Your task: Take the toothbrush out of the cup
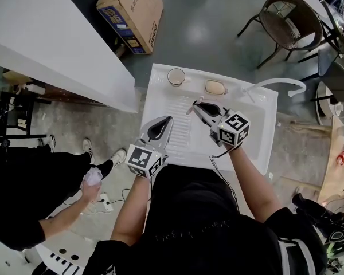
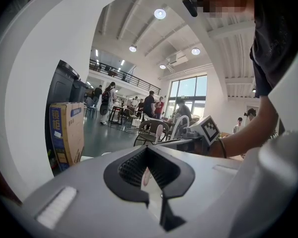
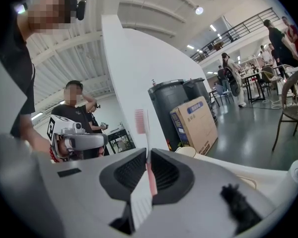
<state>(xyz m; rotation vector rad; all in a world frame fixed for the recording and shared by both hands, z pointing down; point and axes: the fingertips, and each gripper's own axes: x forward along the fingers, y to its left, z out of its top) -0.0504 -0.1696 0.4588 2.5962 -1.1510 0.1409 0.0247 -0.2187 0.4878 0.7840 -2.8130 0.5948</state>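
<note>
A pink and white toothbrush stands upright between the jaws of my right gripper, which is shut on its handle. In the head view this gripper hovers over the white sink, with the toothbrush sticking out past its tip. The cream cup stands at the sink's back left, apart from the brush; its rim shows just beyond the right jaw. My left gripper hangs over the ribbed drainboard with its jaws together and nothing held.
A bar of soap lies beside the cup, and a white faucet arcs over the back right. A white counter runs along the left. A cardboard box and a chair stand on the floor behind. A person crouches at left.
</note>
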